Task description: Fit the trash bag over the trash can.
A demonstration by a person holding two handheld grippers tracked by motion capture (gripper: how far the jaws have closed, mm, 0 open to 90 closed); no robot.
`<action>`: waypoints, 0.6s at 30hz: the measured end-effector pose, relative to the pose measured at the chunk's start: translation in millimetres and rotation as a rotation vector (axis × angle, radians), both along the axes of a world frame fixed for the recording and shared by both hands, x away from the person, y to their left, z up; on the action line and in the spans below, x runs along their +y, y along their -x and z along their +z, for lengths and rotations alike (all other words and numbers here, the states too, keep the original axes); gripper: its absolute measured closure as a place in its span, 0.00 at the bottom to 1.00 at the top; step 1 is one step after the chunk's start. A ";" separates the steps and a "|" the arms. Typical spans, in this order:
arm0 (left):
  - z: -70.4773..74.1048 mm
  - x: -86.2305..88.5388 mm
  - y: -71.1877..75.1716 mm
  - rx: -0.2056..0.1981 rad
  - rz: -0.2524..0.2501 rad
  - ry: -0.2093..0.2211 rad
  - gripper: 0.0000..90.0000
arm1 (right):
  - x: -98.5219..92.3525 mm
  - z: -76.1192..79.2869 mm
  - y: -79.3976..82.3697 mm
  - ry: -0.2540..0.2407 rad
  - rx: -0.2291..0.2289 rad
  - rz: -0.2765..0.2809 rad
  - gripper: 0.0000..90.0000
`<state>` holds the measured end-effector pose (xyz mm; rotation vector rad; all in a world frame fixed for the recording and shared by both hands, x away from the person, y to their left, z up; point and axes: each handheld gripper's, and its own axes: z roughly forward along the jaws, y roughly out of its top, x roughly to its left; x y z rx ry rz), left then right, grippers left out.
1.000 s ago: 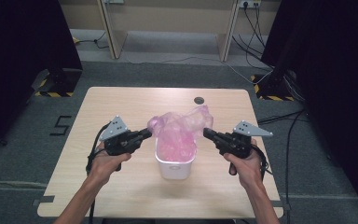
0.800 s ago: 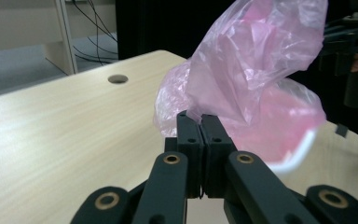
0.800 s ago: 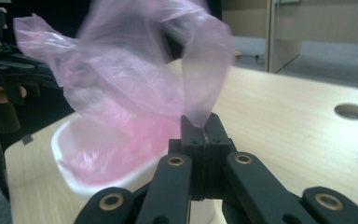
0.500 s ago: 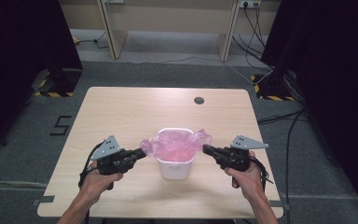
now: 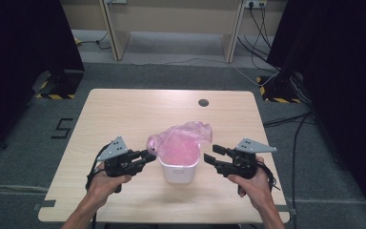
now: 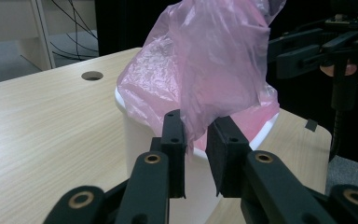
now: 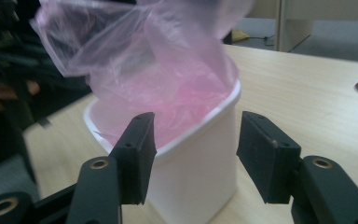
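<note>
Grey carpet and dark curtains ring a pale wooden tabletop (image 5: 124,114), where a white bin (image 5: 178,171) stands near the front edge between both grippers. Since a second ago the pink bag (image 5: 183,140) has dropped from a raised billow into the bin, and the right gripper (image 5: 215,155) has let go, its fingers now apart just right of the rim. The left gripper (image 5: 148,155) stays clamped on the bag's left edge. Lining seems under way; the right edge probably still needs folding over. The bin stands upright, mouth up, and the bag's loose top leans far-right.
</note>
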<state>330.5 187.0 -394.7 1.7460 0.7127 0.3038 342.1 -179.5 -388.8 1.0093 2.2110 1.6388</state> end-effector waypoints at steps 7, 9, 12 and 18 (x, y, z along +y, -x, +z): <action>-0.2 -1.9 -2.2 0.006 0.001 0.003 0.85 | 39.8 7.9 -2.6 0.209 -0.111 0.094 0.70; -0.6 -2.9 -2.8 0.009 -0.004 0.002 0.85 | 47.3 7.3 -5.8 0.248 -0.108 0.122 0.74; -1.8 -5.0 -3.9 0.016 -0.007 -0.001 0.85 | 56.1 5.0 -11.3 0.292 -0.089 0.154 0.77; -1.4 -4.3 -6.3 0.027 -0.002 0.011 0.81 | 63.4 2.7 -17.7 0.285 -0.048 0.179 0.66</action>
